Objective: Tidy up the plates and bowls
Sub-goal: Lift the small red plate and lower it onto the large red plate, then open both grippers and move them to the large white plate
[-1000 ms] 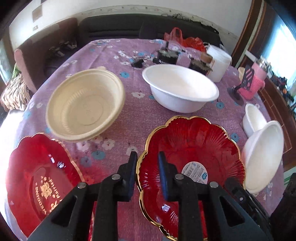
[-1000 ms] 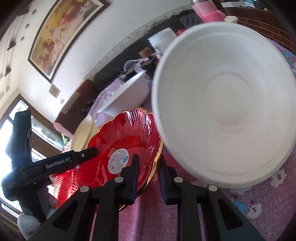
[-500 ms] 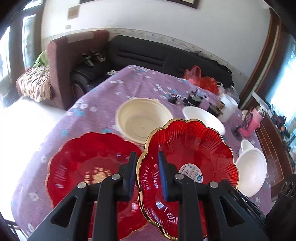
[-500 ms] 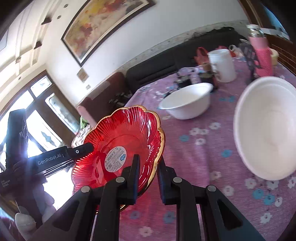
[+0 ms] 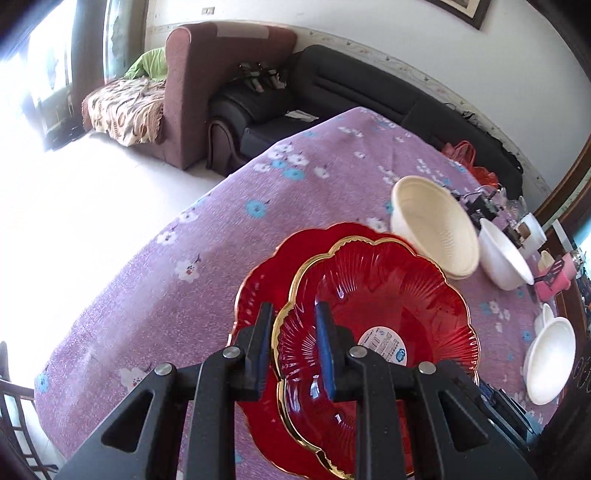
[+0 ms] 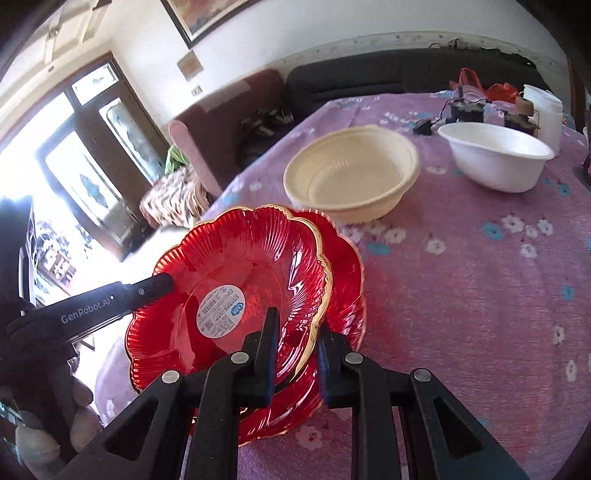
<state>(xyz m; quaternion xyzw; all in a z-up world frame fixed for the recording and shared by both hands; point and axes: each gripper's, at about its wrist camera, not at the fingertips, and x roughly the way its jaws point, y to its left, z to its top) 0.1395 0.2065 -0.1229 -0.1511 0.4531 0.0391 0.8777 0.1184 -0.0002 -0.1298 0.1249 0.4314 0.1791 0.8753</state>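
Left wrist: left gripper (image 5: 293,347) clamped on rim of scalloped gold-edged red glass plate (image 5: 380,328), held over second red plate (image 5: 258,291) on purple floral tablecloth (image 5: 192,266).
Right wrist: right gripper (image 6: 295,349) pinches the same plate's opposite rim.

A home living room: black sofa (image 5: 369,88), maroon armchair (image 5: 207,85), framed painting (image 6: 210,14), floral-clothed table (image 6: 480,277).

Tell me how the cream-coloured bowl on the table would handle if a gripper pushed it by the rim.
The cream bowl looks thin-walled and disposable, so probably light; it would likely slide on the purple cloth rather than resist. Its wide, flat-looking base suggests little tipping. The thin rim may flex or dent under a hard pinch.
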